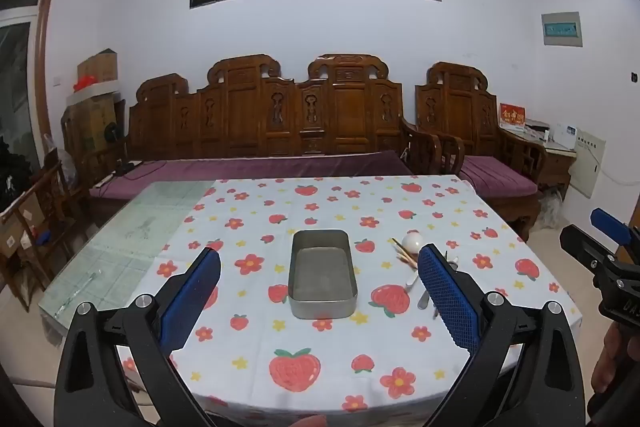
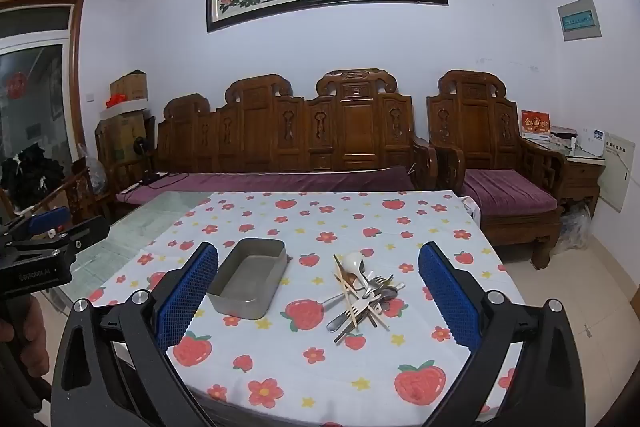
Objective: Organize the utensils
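Observation:
An empty grey metal box (image 1: 322, 275) stands on the strawberry-print tablecloth (image 1: 280, 359); it also shows in the right wrist view (image 2: 250, 277). To its right lies a pile of utensils (image 2: 366, 293): wooden chopsticks, metal forks and spoons, and a white ceramic spoon (image 2: 354, 261). In the left wrist view the pile (image 1: 410, 255) is partly hidden behind a blue finger pad. My left gripper (image 1: 320, 303) is open and empty, held above the near table edge in front of the box. My right gripper (image 2: 318, 301) is open and empty, facing the pile.
The cloth covers the right part of a glass-topped table (image 1: 120, 239). A carved wooden sofa (image 1: 264, 123) with purple cushions and a matching armchair (image 2: 492, 155) stand behind the table. The right gripper's body (image 1: 604, 259) shows at the right edge of the left wrist view.

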{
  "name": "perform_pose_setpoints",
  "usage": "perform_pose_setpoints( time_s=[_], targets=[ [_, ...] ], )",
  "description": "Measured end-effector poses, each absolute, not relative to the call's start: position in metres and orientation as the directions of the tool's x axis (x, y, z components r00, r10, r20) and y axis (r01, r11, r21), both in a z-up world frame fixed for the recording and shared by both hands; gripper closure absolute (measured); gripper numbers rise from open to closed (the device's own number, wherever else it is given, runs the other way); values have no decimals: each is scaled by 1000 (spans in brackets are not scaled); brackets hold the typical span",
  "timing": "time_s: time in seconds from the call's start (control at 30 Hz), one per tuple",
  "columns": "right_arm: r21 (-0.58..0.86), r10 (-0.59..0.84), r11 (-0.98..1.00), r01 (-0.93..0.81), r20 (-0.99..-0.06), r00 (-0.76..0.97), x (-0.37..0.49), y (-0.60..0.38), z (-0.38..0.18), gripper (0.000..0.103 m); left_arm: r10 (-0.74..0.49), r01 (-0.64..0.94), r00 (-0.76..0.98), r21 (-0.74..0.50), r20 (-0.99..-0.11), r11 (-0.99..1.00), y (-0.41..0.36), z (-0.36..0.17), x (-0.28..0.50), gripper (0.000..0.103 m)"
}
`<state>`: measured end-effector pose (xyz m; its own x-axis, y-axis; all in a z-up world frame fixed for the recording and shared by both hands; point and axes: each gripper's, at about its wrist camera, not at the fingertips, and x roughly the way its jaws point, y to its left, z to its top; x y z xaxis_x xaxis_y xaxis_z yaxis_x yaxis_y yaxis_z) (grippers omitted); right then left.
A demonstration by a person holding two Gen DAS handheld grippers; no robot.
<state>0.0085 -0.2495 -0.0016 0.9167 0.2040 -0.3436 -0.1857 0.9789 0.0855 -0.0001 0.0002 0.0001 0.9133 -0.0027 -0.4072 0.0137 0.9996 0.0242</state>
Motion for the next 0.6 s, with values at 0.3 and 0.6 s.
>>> perform_pose_setpoints(
  time_s=[0.3,0.6],
  targets=[
    [96,205,978,-183,-339,918,9,-252,0,2,-2,13,913,23,-408,1000,0,0,0,8],
    [82,202,979,-184,-338,919,7,-251,1,2,-1,13,913,26,-407,1000,0,0,0,8]
  ],
)
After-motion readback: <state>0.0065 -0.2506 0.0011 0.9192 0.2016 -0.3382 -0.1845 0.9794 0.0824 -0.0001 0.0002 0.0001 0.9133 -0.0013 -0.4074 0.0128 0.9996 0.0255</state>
